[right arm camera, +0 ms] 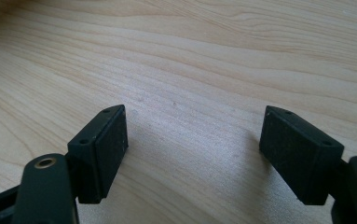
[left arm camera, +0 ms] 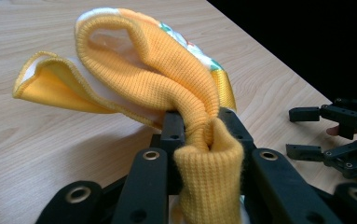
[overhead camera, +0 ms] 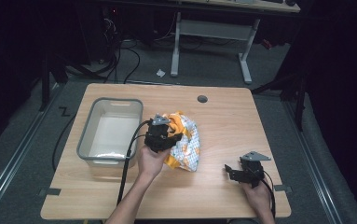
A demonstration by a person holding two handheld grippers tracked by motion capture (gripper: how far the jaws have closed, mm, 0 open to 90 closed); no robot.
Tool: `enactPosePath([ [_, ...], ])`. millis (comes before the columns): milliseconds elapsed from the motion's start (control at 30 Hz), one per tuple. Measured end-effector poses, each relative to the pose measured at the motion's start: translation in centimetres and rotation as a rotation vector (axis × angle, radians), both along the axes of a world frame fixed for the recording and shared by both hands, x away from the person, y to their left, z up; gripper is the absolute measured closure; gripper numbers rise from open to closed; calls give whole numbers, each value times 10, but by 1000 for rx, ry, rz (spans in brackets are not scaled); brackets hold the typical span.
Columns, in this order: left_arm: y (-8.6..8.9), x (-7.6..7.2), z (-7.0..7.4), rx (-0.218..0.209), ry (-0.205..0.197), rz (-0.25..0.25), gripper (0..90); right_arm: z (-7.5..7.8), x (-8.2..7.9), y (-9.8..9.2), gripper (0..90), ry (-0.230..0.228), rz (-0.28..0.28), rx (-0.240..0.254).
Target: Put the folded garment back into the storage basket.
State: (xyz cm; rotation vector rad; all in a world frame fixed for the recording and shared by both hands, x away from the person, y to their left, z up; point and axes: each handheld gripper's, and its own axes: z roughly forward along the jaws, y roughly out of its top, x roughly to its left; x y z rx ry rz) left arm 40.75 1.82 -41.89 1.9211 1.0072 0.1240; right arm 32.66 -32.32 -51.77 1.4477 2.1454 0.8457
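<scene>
1. Two sets of tongs, one load: the left tongs (left arm camera: pixel 204 133) pinch only a narrow fold of ribbed orange cuff on the small garment (overhead camera: pixel 184 140). A grip that thin may slide off as the cloth is lifted.
2. Most of the garment lies bunched on the table (overhead camera: pixel 223 121), just right of the grey bin (overhead camera: pixel 88 122). Its hanging bulk could catch the bin rim, so it drapes over the wall.
3. The right tongs (right arm camera: pixel 192 149) stand wide and empty, well apart from the cloth, too far to steady it.
</scene>
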Motion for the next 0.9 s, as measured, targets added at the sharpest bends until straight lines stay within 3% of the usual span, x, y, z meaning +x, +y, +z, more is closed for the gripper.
enactPosePath([
  [667, 21, -1, 14, -23, -14, -26, 753, 0, 0, 0, 238, -1, 0, -1],
  [900, 30, -2, 21, -31, -27, -13, 753, 0, 0, 0, 238, -1, 0, -1],
])
